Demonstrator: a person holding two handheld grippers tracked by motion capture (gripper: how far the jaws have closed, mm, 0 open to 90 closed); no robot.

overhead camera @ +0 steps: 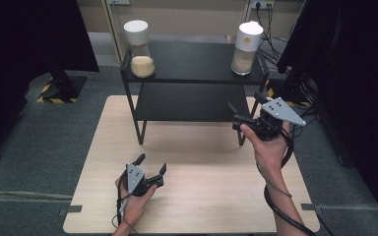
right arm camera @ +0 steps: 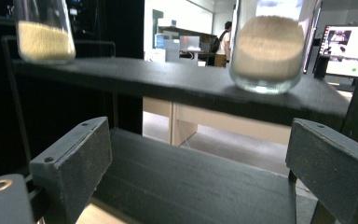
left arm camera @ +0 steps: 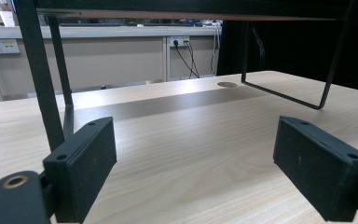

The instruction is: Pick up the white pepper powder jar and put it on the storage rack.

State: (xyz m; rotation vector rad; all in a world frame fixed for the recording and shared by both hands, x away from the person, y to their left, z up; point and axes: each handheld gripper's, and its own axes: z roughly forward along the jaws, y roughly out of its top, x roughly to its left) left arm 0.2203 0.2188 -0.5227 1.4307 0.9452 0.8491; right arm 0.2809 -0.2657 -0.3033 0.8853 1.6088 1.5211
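Note:
A black two-tier shelf stands at the far side of the wooden table. On its top tier stand two glass jars with white lids, each part full of pale grains: one at the left, one at the right. In the right gripper view the right jar is close ahead and the left jar is farther off. My left gripper rests low near the table's front, open and empty, facing the shelf legs. My right gripper is held up beside the shelf's right end, open and empty.
A round hole shows in the tabletop beyond the shelf frame. Dark curtains and stands flank the table, and grey carpet surrounds it. A cable trails from my right gripper along the forearm.

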